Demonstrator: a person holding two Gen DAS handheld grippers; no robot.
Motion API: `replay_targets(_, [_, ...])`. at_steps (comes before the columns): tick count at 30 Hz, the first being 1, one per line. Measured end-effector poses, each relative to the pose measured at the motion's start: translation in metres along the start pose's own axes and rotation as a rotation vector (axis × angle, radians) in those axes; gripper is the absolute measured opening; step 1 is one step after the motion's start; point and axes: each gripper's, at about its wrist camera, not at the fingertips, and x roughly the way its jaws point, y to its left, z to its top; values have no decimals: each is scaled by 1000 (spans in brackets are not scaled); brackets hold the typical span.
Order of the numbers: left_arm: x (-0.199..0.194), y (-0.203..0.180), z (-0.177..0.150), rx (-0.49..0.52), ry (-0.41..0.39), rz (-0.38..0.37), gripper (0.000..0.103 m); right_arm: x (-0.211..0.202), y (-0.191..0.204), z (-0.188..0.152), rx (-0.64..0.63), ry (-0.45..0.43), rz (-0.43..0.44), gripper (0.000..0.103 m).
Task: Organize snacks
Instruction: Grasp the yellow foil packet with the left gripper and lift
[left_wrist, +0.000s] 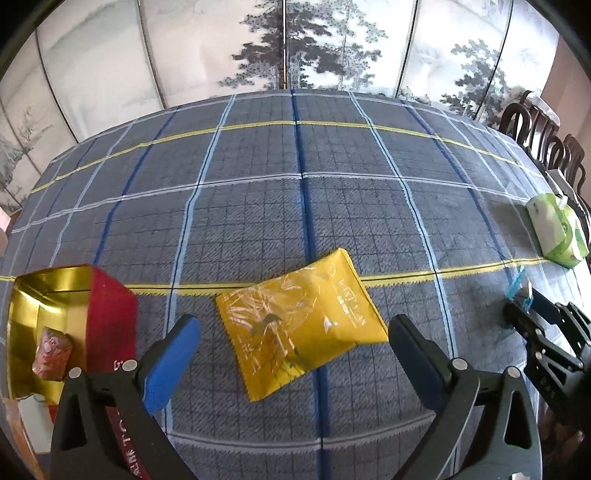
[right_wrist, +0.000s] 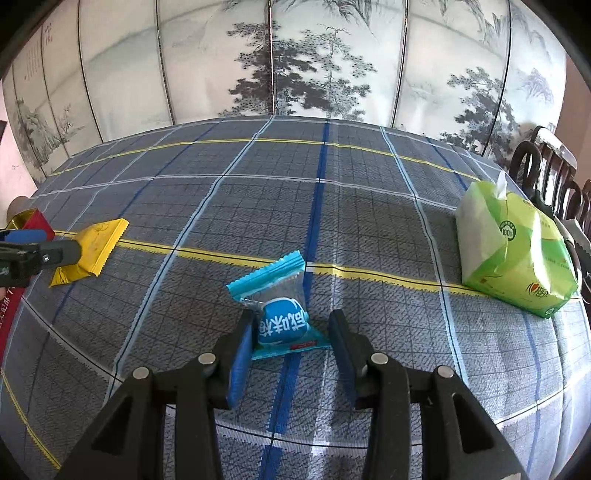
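Observation:
A yellow snack packet (left_wrist: 301, 326) lies flat on the plaid tablecloth, between the wide-open fingers of my left gripper (left_wrist: 293, 330). A red box with a gold inside (left_wrist: 55, 295) stands at the left and holds a small pink-wrapped snack (left_wrist: 51, 352). My right gripper (right_wrist: 291, 334) is open, its fingers either side of a blue wrapped candy (right_wrist: 280, 317) on the cloth, the left pad close to the wrapper. The yellow packet (right_wrist: 94, 245) and the left gripper (right_wrist: 33, 254) show at the far left of the right wrist view. The right gripper (left_wrist: 539, 325) shows at the right of the left wrist view.
A green tissue pack (right_wrist: 517, 258) sits on the table at the right, also in the left wrist view (left_wrist: 557, 230). Dark wooden chairs (left_wrist: 543, 144) stand past the table's right edge. A painted folding screen (right_wrist: 295, 62) stands behind the table.

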Motion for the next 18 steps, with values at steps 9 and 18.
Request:
replay_targets(9, [24, 1, 7, -23, 46, -15, 101, 0, 0, 0, 0, 4, 4, 42])
replay_targets(18, [34, 0, 6, -11, 56, -8, 101, 0, 0, 0, 0, 5, 4, 42])
